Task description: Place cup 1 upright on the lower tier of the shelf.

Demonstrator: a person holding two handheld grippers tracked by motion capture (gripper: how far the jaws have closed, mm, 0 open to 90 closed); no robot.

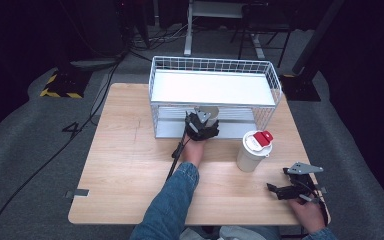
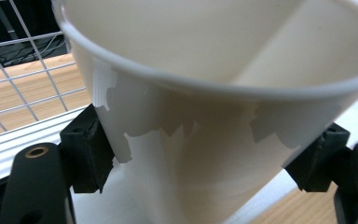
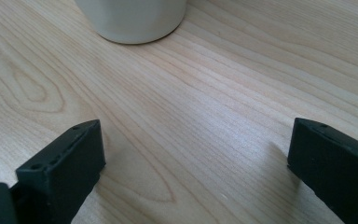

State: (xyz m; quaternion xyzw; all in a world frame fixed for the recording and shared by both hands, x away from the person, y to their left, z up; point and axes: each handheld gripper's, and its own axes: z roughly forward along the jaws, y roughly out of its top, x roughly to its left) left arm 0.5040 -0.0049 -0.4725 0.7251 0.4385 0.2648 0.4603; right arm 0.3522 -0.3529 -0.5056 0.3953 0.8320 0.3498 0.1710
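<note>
- The paper cup [image 2: 205,154] between the left gripper's [image 2: 205,163] black jaws is plain white inside and out, with a pale cream tint in shadow.
- The lidded cup [image 1: 252,152] on the table is white, its lid white with a red tab.
- The table [image 1: 130,165] is light wood with a fine streaked grain and oval knots.
- The wire basket [image 1: 215,95] is a white grid with a white shelf.
- The right gripper [image 1: 287,192] is black with a grey plate.
- The sleeve [image 1: 172,202] is blue denim.
- The floor is grey carpet, with a yellow-and-black striped piece [image 1: 60,90] on it.
</note>
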